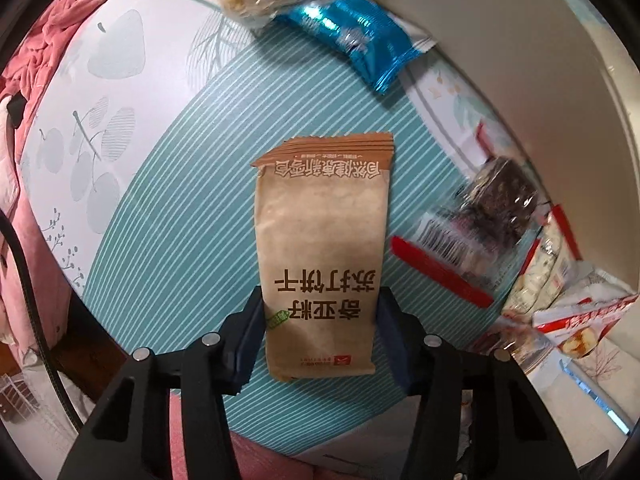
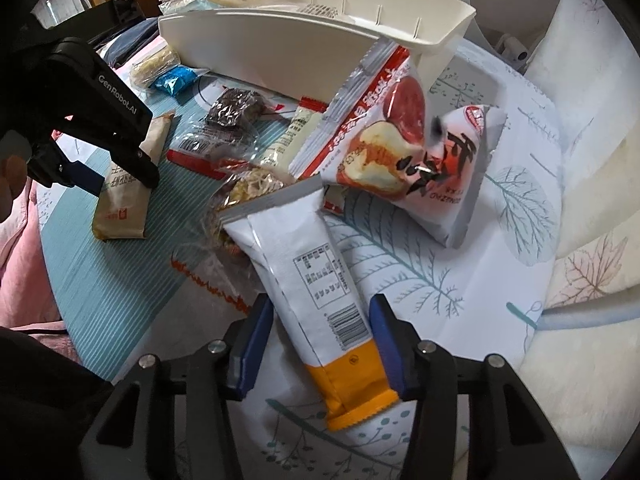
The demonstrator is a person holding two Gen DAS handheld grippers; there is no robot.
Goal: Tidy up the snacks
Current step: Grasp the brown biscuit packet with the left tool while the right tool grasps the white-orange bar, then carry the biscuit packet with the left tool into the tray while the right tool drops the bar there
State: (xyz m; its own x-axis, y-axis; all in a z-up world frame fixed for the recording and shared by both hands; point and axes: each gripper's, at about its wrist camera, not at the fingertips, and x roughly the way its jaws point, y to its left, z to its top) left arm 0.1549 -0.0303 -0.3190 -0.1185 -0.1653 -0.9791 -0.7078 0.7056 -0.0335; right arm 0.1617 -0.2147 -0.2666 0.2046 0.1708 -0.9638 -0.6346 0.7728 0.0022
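Your left gripper (image 1: 320,316) pinches the brown cracker packet (image 1: 322,240); right gripper (image 2: 320,340) straddles the white-orange packet (image 2: 320,300), white bin (image 2: 320,40) at 12 o'clock.

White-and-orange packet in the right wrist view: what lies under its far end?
The white-and-orange packet overlaps a clear noodle-snack bag at its grey top seal. How far that bag extends underneath is covered.

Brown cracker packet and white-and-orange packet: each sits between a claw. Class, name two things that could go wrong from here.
1. The left claw pinches only the lower end of the brown cracker packet; lifted, it may droop or slip, and the crackers may crack.
2. The white-and-orange packet lies skewed between the right claw; its top rests on a clear noodle snack, which may get dragged along.
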